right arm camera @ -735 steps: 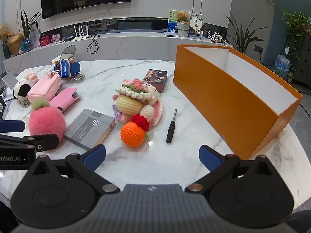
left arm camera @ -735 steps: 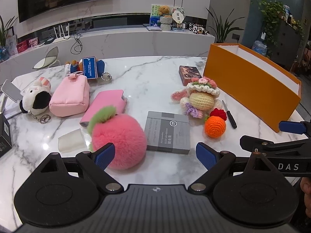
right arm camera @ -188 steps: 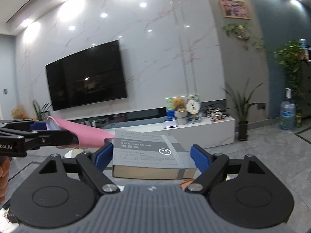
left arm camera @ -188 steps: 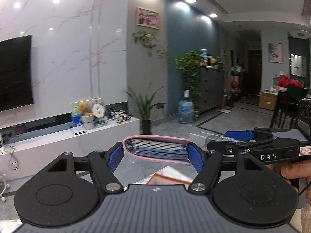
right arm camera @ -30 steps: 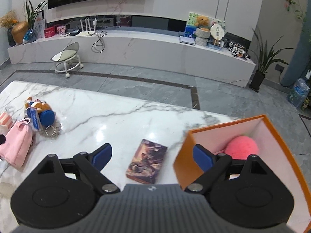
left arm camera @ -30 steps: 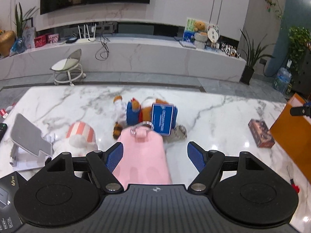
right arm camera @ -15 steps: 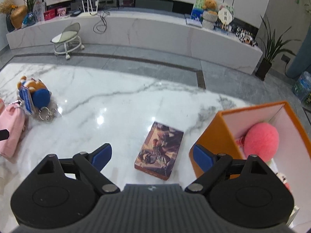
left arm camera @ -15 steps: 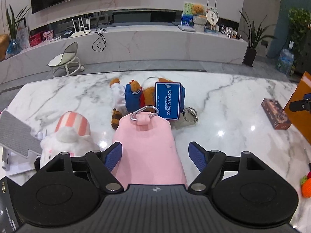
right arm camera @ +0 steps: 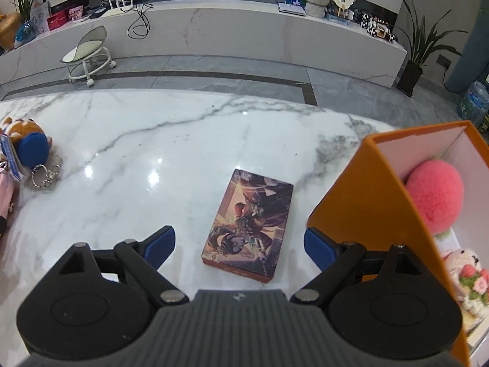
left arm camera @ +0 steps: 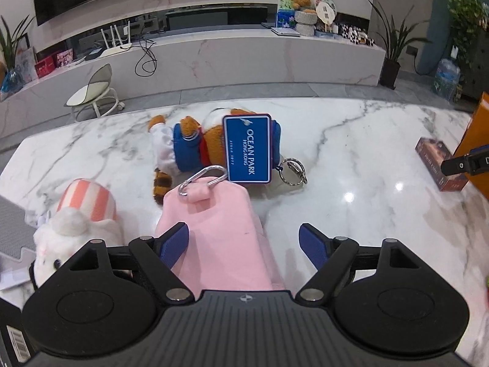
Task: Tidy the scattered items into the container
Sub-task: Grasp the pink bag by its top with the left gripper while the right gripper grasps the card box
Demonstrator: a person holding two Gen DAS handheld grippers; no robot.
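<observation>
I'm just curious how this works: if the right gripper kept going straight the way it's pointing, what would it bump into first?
Most likely the illustrated card box lying flat on the marble table. It sits between the open fingers of the right gripper, apparently a little below them, though depth is hard to judge.

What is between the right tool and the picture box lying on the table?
Nothing visible. The picture box lies flat on bare marble just ahead of the open right tool, with the orange container off to its right.

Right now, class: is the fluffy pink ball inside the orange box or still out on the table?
Inside. The right wrist view shows the fluffy pink ball behind the orange box wall, against its white lining.
</observation>
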